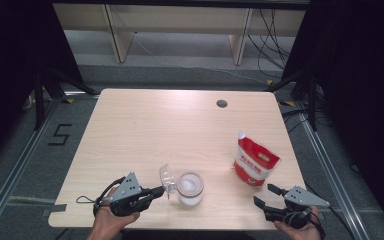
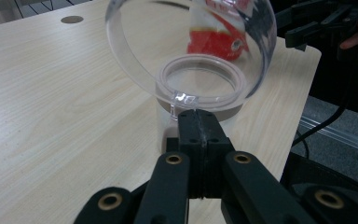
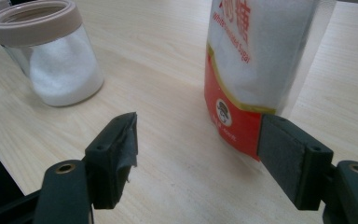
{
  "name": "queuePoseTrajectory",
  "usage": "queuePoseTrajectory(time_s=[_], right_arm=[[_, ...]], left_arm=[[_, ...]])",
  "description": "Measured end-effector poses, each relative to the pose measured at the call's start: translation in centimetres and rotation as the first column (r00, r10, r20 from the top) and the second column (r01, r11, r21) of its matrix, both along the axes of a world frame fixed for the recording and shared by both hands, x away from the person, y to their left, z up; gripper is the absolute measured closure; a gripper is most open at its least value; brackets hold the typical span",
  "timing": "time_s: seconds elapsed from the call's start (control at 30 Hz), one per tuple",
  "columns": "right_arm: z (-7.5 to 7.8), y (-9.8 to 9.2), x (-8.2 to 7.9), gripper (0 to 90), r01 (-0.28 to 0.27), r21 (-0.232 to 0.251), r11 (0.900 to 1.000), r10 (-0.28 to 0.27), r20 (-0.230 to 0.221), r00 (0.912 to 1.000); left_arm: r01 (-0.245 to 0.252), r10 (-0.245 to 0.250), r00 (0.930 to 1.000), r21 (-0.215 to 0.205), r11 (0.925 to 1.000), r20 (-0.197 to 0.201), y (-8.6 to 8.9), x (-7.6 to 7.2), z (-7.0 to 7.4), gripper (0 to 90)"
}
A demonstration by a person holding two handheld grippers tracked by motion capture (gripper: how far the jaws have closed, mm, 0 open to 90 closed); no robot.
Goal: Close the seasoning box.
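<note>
Left gripper [image 1: 161, 191] has its jaws pinched tight on the tab of the clear lid [image 2: 191, 51], tilted up just beside the jar [image 1: 189, 188], while the right gripper [image 1: 264, 196] sits wide open near the sugar bag [image 1: 254, 160].

I see the jar [image 1: 190, 189] on the table [image 1: 145, 130] close to the near edge, about midway along it. The lid [image 1: 167, 178] tilts just left of the jar, touching its top. My left gripper [image 1: 158, 191] is left of the lid, pinching its edge. The bag [image 1: 254, 161] stands near the right edge. My right gripper [image 1: 267, 195] sits at the near right corner, in front of the bag.
</note>
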State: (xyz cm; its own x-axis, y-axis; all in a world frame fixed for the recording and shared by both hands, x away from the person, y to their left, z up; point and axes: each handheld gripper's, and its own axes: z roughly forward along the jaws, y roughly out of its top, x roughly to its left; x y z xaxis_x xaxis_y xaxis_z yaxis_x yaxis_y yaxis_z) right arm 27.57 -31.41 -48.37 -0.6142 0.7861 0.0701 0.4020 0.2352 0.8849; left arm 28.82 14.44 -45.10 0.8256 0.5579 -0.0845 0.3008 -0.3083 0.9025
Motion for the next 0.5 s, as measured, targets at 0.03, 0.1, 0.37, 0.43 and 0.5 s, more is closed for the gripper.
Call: queuePoseTrajectory(time_s=[0.03,0.1,0.37,0.43,0.5], right_arm=[[0.00,0.02,0.01,30.2,-0.004,-0.002,1.000,0.004,-0.001,1.0000],[-0.02,-0.02,0.03,30.2,0.000,0.000,1.000,0.000,0.003,1.0000],[0.04,-0.07,0.00,30.2,0.010,-0.007,1.000,-0.010,0.004,0.9999],[0.04,-0.04,-0.01,30.2,0.007,-0.007,1.000,-0.007,0.005,1.0000],[0.07,-0.04,-0.03,30.2,0.006,-0.006,1.000,-0.006,0.000,1.0000]], left_arm=[[0.006,-0.006,0.9999,0.004,1.0000,0.011,0.01,0.10,0.07,89.3],[0.002,-0.002,1.0000,-0.005,1.0000,0.007,-0.07,0.09,0.22,89.3],[0.002,-0.002,0.9999,-0.012,0.9999,0.016,-0.41,0.16,0.40,89.2],[-0.005,0.005,1.0000,-0.017,0.9998,0.003,-0.53,0.02,0.39,89.1],[0.004,-0.003,0.9999,-0.012,0.9999,0.016,-0.54,0.10,0.45,89.1]])
